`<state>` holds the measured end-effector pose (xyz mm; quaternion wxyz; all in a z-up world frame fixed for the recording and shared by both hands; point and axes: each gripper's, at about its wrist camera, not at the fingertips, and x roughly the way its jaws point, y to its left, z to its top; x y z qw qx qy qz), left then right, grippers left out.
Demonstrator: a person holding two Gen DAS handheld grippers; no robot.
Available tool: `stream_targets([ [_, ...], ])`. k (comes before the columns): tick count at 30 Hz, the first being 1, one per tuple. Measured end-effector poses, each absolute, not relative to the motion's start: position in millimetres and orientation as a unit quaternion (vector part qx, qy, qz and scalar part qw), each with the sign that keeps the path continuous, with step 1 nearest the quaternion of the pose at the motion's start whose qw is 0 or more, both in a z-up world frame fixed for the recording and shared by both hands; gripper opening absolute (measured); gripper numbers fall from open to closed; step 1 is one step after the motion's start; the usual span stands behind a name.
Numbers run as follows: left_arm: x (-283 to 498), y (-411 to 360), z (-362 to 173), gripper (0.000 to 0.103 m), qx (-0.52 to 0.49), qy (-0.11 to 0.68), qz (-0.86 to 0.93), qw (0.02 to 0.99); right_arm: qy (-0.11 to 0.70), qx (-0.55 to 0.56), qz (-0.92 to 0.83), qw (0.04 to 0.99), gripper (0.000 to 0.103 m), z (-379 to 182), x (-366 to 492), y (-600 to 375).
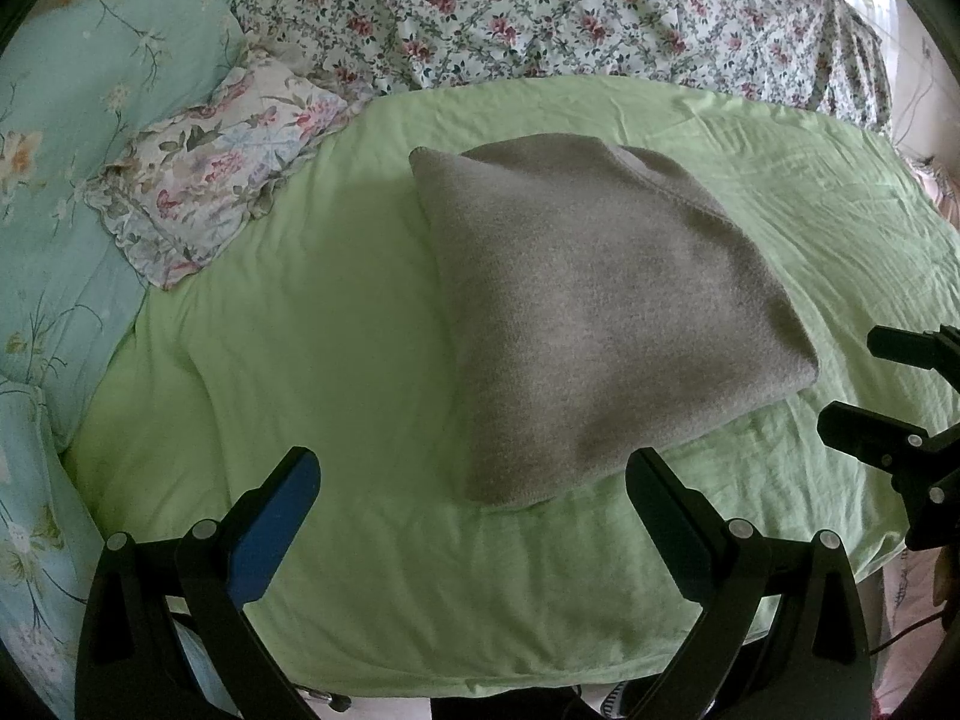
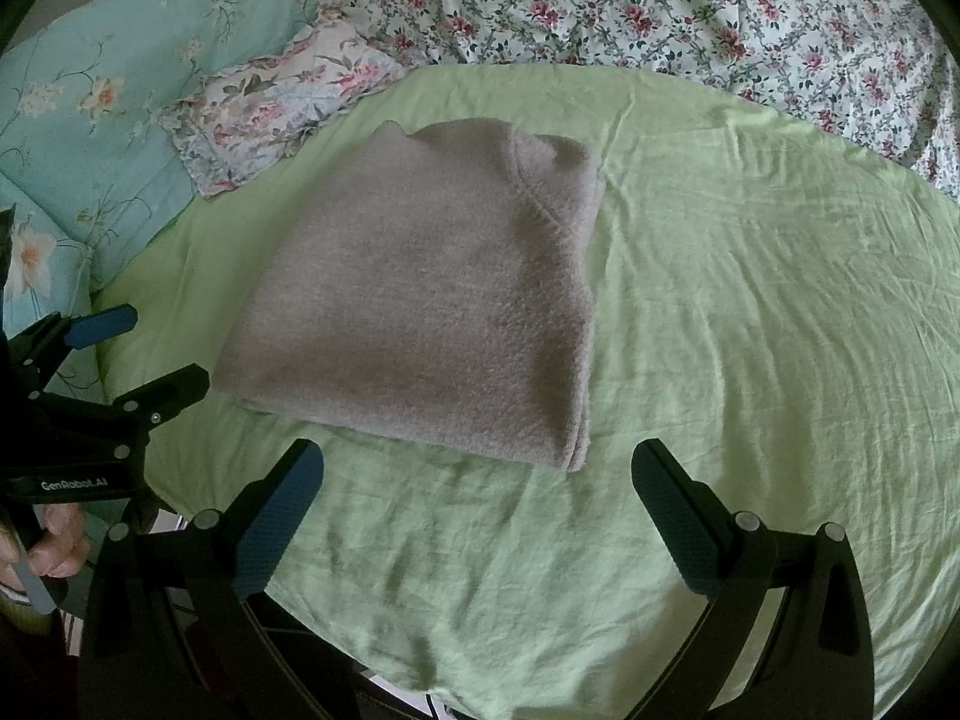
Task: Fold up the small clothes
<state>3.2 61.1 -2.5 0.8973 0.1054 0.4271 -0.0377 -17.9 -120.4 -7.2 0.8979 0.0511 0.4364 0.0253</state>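
folded grey garment [image 1: 600, 312] on green sheet [image 1: 336, 360] | left tongs [image 1: 474, 480] spread wide, empty | right tongs [image 1: 864, 384] at right edge

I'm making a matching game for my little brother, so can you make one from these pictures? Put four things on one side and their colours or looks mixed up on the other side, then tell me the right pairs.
Things:
1. folded sweater
2. bed sheet
3. big pillow
4. quilt at the back

Looks:
A. white with small red flowers
B. plain light green
C. grey and fuzzy
D. pale teal with flower sprigs

Right pairs: 1-C, 2-B, 3-D, 4-A.

The left gripper and right gripper are both open, holding nothing.
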Motion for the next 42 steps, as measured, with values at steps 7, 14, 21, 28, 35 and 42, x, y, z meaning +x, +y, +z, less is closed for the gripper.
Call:
stream_targets([
  [7, 3.4, 61.2, -3.2, 0.102, 0.106, 0.426, -0.039, 0.898, 0.436, 0.052, 0.024, 0.898, 0.102, -6.8, -17.8, -119.3],
  [14, 3.5, 61.4, -3.1, 0.102, 0.106, 0.426, -0.038, 0.898, 0.436, 0.052, 0.024, 0.898, 0.102, -6.8, -17.7, -119.4],
  [21, 3.9, 60.5, -2.5, 0.102, 0.105, 0.426, -0.037, 0.898, 0.436, 0.052, 0.025, 0.898, 0.102, -6.6, -17.6, -119.9],
  [28, 4.2, 60.2, -2.5, 0.102, 0.106, 0.426, -0.037, 0.898, 0.434, 0.052, 0.024, 0.899, 0.102, -5.8, -17.3, -116.9],
  [35, 5.8, 60.3, -2.3, 0.102, 0.107, 0.427, -0.037, 0.897, 0.434, 0.052, 0.024, 0.899, 0.102, -3.7, -17.4, -112.4],
  [42, 7.1, 59.4, -0.3, 0.102, 0.108, 0.425, -0.038, 0.898, 0.431, 0.050, 0.025, 0.901, 0.102, 1.8, -14.1, -113.1],
])
